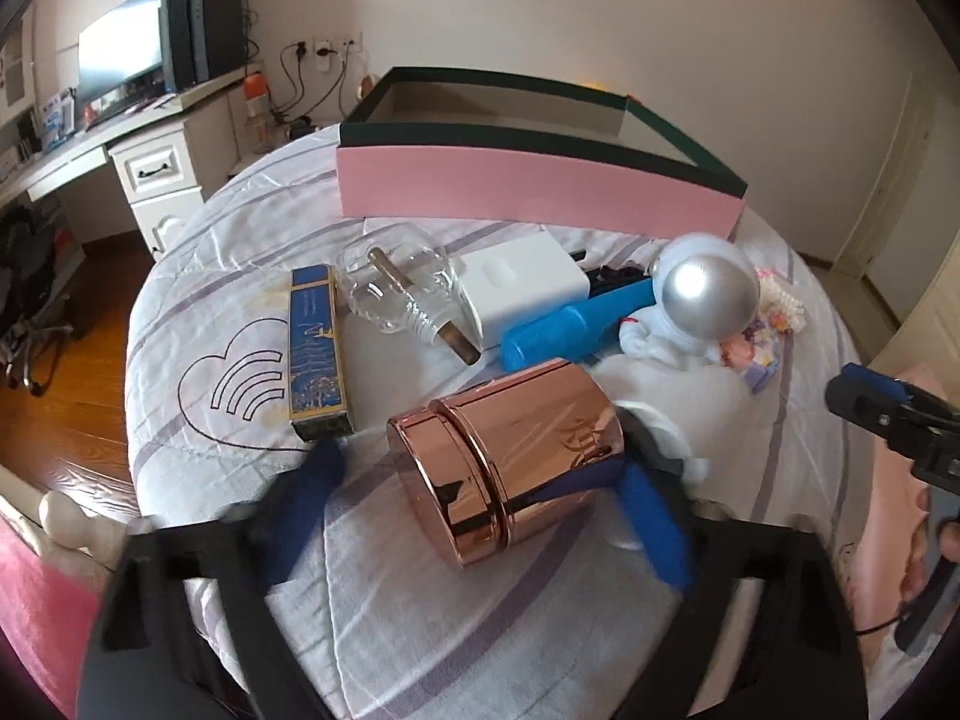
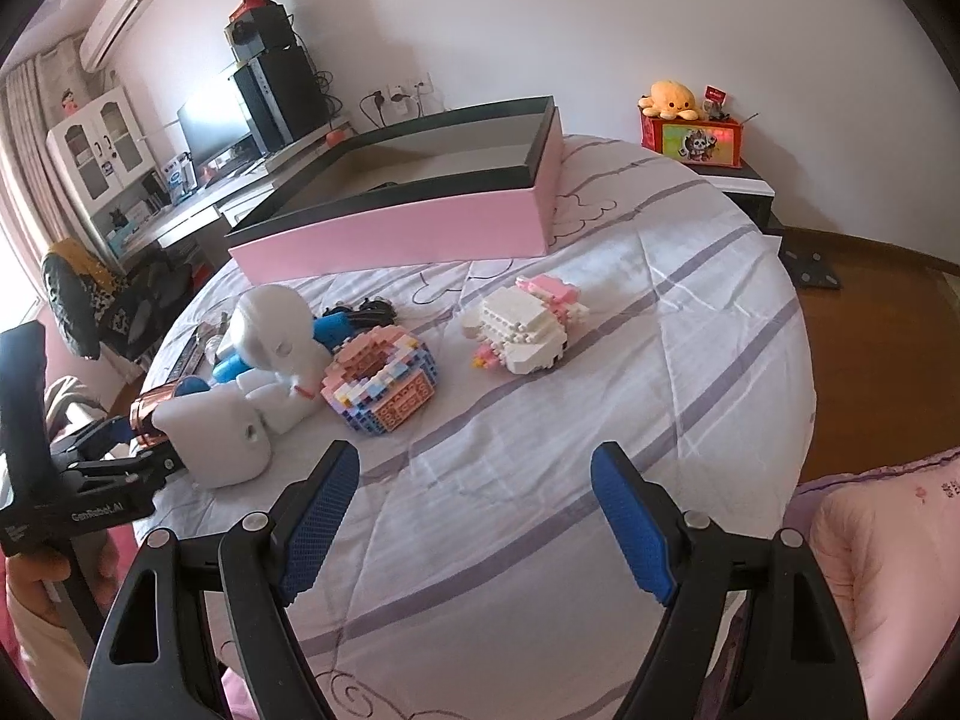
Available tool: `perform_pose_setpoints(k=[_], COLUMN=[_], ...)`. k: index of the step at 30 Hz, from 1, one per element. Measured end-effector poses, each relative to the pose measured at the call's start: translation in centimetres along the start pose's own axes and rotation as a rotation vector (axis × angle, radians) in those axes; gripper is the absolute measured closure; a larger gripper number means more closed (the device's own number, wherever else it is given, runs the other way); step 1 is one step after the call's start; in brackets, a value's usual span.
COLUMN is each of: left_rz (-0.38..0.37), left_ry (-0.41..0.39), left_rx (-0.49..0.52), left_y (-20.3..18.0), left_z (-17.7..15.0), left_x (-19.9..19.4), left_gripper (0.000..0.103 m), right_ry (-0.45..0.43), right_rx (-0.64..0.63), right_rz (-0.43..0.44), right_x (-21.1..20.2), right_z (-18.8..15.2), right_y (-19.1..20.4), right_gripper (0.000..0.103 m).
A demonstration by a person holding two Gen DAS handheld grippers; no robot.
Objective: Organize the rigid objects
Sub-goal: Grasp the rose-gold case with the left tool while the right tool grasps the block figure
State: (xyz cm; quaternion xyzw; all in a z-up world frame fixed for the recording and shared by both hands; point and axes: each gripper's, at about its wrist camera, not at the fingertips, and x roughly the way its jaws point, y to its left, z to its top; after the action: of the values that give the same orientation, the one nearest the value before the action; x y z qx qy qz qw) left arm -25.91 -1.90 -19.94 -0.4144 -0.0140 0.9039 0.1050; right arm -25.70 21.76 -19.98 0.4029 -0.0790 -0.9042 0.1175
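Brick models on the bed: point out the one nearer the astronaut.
The pink-and-blue basket-shaped brick model, touching the astronaut figure; the white brick model sits apart.

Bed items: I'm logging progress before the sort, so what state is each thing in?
Pink box: open, looks empty.
Rose-gold canister: on its side, between left gripper fingers.
Glass bottle: lying down.
Astronaut figure: upright.
Right gripper: open, empty.

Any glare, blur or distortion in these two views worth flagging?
Left wrist: strong reflections on the rose-gold canister, a highlight on the astronaut figure's silver helmet, and the left gripper is soft, close to the lens. Right wrist: sharper, daylight from the left; fisheye bends the pink box edges in both.
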Motion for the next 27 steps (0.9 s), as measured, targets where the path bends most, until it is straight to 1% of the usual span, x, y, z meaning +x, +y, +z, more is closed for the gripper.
perform_pose_setpoints(k=[1, 2, 7, 9, 13, 16, 19, 21, 24, 26, 27], left_rz=[-0.01, -0.01, -0.002, -0.01, -0.002, -0.015, -0.025, -0.029, -0.047, -0.038, -0.023], left_ry=[0.001, 0.006, 0.015, 0.02, 0.017, 0.016, 0.01, -0.009, -0.033, -0.028, -0.013], left_rx=[0.007, 0.018, 0.034, 0.04, 0.038, 0.024, 0.015, 0.015, 0.021, 0.042, 0.046], left_y=[0.0, -0.3, -0.6, -0.7, -0.2, 0.3, 0.7, 0.8, 0.7, 0.4, 0.4], left_z=[0.1, 0.2, 0.1, 0.0, 0.2, 0.4, 0.6, 0.9, 1.5, 1.8, 1.7], left_x=[-0.1, -0.1, -0.4, -0.7, -1.2, -1.5, -2.0, -2.4, -3.0, -2.5, -2.2], left_gripper=[0.033, 0.034, 0.035, 0.035, 0.035, 0.035, 0.035, 0.039, 0.039, 0.039, 0.039], right_ry=[0.0, -0.001, 0.0, -0.001, -0.001, 0.005, 0.015, 0.022, 0.024, 0.018, 0.026], right_rx=[0.003, 0.005, 0.006, 0.005, 0.001, -0.003, -0.004, -0.014, -0.03, -0.054, -0.059], right_rz=[0.0, 0.001, 0.0, -0.006, -0.026, -0.05, -0.06, -0.069, -0.078, -0.074, -0.077], right_x=[0.1, 0.1, 0.7, 0.8, 1.4, 2.3, 3.4, 3.9, 4.4, 4.8, 5.0], right_z=[0.0, 0.1, 0.5, 0.8, 1.4, 2.2, 3.1, 3.5, 4.1, 4.3, 4.3], right_y=[-0.1, -0.1, -0.2, -0.4, -0.8, -1.3, -1.5, -1.4, -1.2, -1.1, -1.2], right_gripper=[0.022, 0.022, 0.022, 0.022, 0.022, 0.022, 0.022, 0.022, 0.022, 0.022, 0.023])
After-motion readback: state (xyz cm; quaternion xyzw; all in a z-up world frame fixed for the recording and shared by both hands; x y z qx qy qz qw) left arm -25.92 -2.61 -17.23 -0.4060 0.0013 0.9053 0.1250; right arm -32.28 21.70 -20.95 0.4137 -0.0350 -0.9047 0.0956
